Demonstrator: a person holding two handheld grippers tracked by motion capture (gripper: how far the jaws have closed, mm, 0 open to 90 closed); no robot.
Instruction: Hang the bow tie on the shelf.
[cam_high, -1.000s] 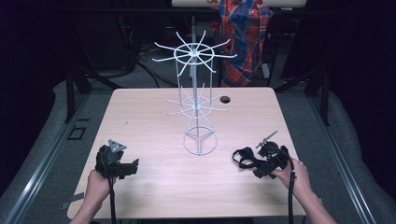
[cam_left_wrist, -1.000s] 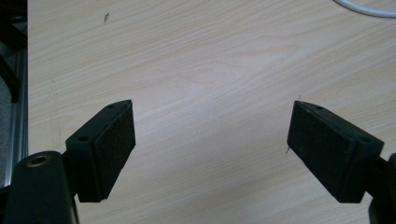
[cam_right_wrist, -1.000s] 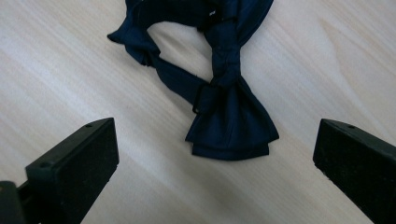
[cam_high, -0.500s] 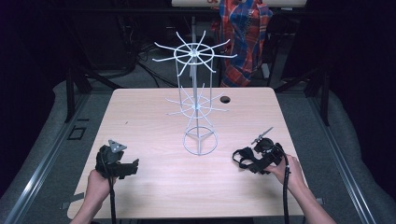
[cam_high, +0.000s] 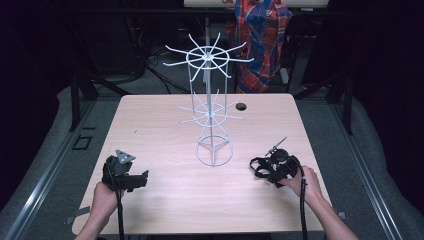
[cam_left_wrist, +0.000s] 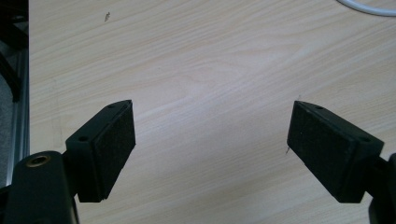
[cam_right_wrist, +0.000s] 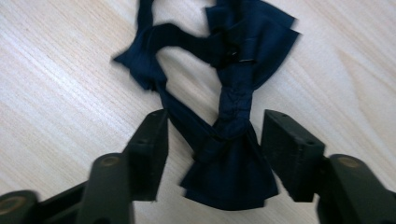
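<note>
Left gripper (cam_high: 142, 179) on table (cam_high: 160, 125) near front left corner, held by left hand (cam_high: 104, 196); jaws spread wide over bare wood, nothing between them. White wire rack (cam_high: 210, 107) upright mid-table, base ring just ahead of both grippers. Right gripper (cam_high: 261, 167) near front right edge, held by right hand (cam_high: 303, 181); jaws apart, straddling dark blue bow tie (cam_right_wrist: 233, 140), not clamped. Bow tie flat on table, strap looped ahead of jaws, right of rack base.
</note>
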